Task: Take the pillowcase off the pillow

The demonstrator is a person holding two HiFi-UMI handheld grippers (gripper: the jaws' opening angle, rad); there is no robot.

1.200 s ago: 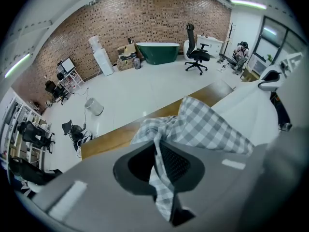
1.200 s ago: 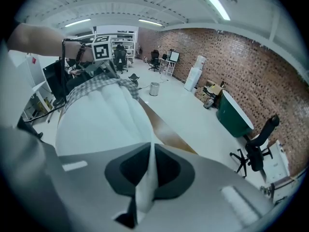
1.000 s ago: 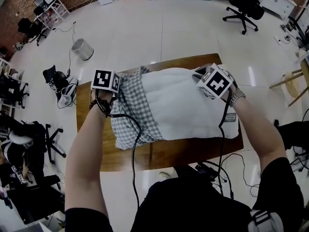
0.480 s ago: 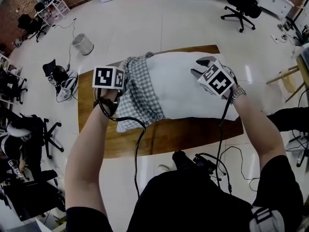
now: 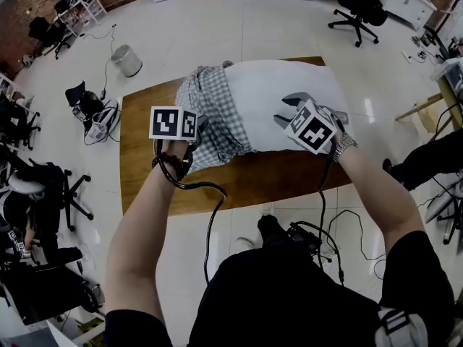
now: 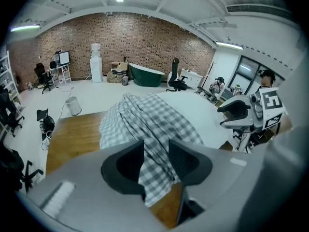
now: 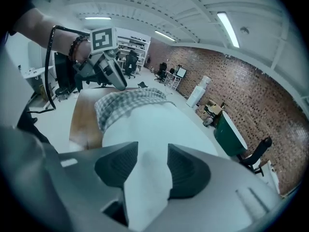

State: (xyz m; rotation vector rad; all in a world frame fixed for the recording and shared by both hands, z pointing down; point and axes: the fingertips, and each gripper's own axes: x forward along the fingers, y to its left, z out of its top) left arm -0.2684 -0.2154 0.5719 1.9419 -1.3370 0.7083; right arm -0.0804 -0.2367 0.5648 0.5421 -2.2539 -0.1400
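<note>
A white pillow [image 5: 278,96] lies on the wooden table [image 5: 145,172]. The grey checked pillowcase [image 5: 213,114] is bunched over its left end. My left gripper [image 5: 195,126] is at the pillowcase's near left edge. In the left gripper view its jaws [image 6: 155,151] stand apart, just opened, with checked cloth [image 6: 149,124] lying loose between them. My right gripper [image 5: 288,109] hovers over the pillow's near right part. Its jaws [image 7: 152,161] have also just been opening, and white pillow fabric [image 7: 145,129] sits in the gap unpinched. Each gripper view shows the other gripper [image 6: 234,114] [image 7: 113,74].
A silver bin [image 5: 126,60] stands on the floor beyond the table's left end. Office chairs [image 5: 358,6] [image 5: 43,194] ring the room. Cables [image 5: 304,241] lie on the floor by the table's near edge. A green tub [image 6: 147,76] stands by the brick wall.
Both grippers have drawn back from the pillow's far side toward its near edge. The right gripper's jaws now show spread. The pillow lies nearer the table's far edge.
</note>
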